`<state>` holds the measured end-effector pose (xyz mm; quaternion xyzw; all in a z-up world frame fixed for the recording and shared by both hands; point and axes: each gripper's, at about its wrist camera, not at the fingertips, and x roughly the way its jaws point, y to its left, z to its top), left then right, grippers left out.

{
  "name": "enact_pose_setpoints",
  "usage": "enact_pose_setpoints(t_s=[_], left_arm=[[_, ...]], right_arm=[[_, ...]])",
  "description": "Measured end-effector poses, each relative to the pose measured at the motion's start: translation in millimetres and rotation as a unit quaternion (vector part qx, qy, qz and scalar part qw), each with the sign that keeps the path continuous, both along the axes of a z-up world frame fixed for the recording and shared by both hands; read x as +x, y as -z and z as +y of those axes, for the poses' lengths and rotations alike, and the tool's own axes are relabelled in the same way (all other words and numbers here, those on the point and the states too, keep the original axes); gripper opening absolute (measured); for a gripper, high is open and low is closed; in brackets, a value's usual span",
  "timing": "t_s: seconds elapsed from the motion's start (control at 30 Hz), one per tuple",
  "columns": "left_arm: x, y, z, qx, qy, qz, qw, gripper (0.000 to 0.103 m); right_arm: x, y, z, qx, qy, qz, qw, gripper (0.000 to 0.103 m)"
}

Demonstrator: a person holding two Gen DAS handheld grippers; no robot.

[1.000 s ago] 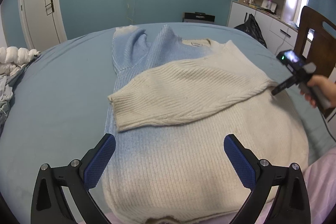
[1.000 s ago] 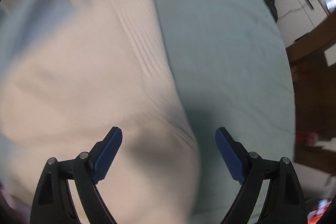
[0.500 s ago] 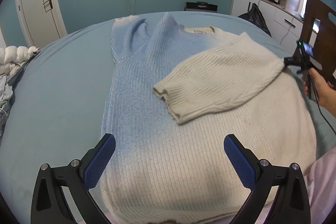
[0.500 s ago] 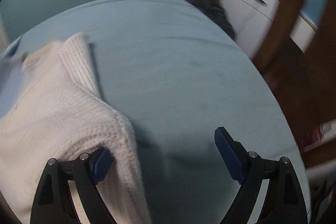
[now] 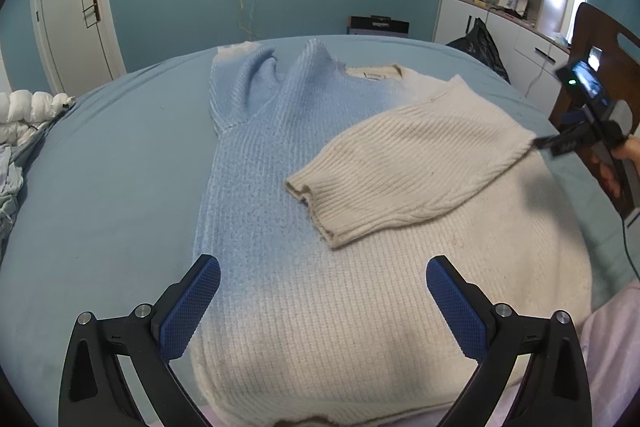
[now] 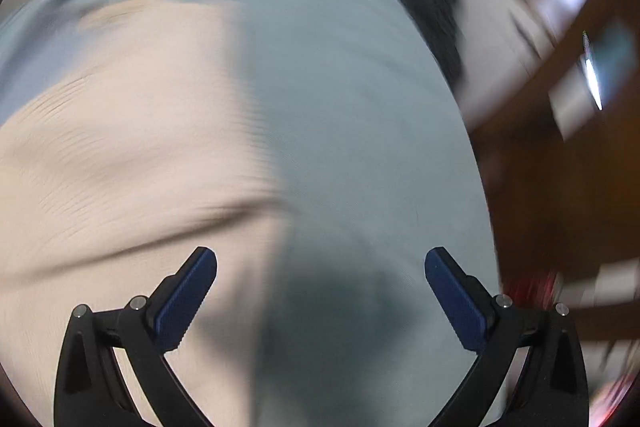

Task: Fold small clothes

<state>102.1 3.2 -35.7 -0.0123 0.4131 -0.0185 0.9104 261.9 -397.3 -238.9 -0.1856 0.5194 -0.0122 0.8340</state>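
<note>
A knit sweater [image 5: 360, 267], blue on the left fading to cream on the right, lies flat on the blue bed [image 5: 100, 195]. Its cream right sleeve [image 5: 408, 167] is folded across the chest. Its blue left sleeve [image 5: 240, 83] lies folded up near the collar. My left gripper [image 5: 322, 301] is open and empty above the sweater's hem. My right gripper [image 6: 320, 291] is open and empty at the sweater's right edge [image 6: 120, 155]; it also shows in the left wrist view [image 5: 560, 145] beside the right shoulder. The right wrist view is blurred.
A white quilted bundle [image 5: 28, 111] and pale cloth lie at the bed's left edge. A brown wooden chair [image 5: 600, 75] stands right of the bed. White cabinets [image 5: 500, 23] and a black bag [image 5: 480, 47] stand behind. A door [image 5: 72, 7] is at left.
The cream sleeve slid right across the chest over the last second, then stayed. My right gripper let go of the shoulder fabric and drew slightly off to the right. My left gripper has held still.
</note>
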Motion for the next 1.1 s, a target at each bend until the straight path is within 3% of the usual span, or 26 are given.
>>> enact_pose_setpoints(t_s=[0.07,0.23,0.33,0.4,0.47,0.53,0.6,0.67,0.7,0.73,0.77,0.8,0.87,1.0,1.1], left_arm=[[-2,-2,2,0.002,-0.004,-0.006,1.0000,0.103],[-6,-8,11,-0.003,-0.018,-0.020,0.9996,0.103],[-6,-10,17,-0.013,-0.026,-0.023,0.9993,0.103],[-6,-12,21,-0.022,-0.030,-0.025,0.9990,0.103],[-6,-14,26,-0.026,-0.037,-0.032,0.9985,0.103],[-6,-18,31,-0.029,-0.049,-0.040,0.9976,0.103],[-6,-20,36,-0.034,-0.061,-0.044,0.9965,0.103],[-6,-20,40,-0.042,-0.068,-0.043,0.9959,0.103],[-6,-20,43,-0.048,-0.069,-0.042,0.9955,0.103],[-5,-20,44,-0.051,-0.070,-0.041,0.9954,0.103],[-5,-20,44,-0.053,-0.071,-0.041,0.9952,0.103],[-5,-20,44,-0.056,-0.071,-0.042,0.9950,0.103],[-5,-20,45,-0.059,-0.072,-0.045,0.9947,0.103],[-7,-20,46,-0.059,-0.075,-0.049,0.9943,0.103],[-6,-17,47,-0.061,-0.077,-0.043,0.9942,0.103]], right_arm=[[-16,1,64,-0.011,-0.089,0.004,0.996,0.102],[-31,27,229,0.032,-0.259,0.029,0.965,0.102],[-41,48,274,0.041,-0.318,0.044,0.946,0.101],[-44,65,291,0.065,-0.330,0.069,0.939,0.101],[-27,65,290,0.139,-0.294,0.096,0.941,0.101],[-10,74,273,0.220,-0.223,0.115,0.943,0.101],[-5,90,261,0.235,-0.157,0.126,0.951,0.098],[-17,100,257,0.195,-0.136,0.115,0.964,0.066],[-22,101,252,0.171,-0.146,0.099,0.969,0.062],[-22,101,255,0.159,-0.147,0.095,0.972,0.049],[-25,100,250,0.140,-0.144,0.087,0.976,0.016],[-27,95,237,0.134,-0.136,0.081,0.978,0.008],[-16,78,214,0.177,-0.118,0.067,0.975,0.007],[4,17,128,0.262,-0.043,-0.024,0.964,0.007],[4,-11,114,0.329,-0.016,-0.078,0.941,0.007]])
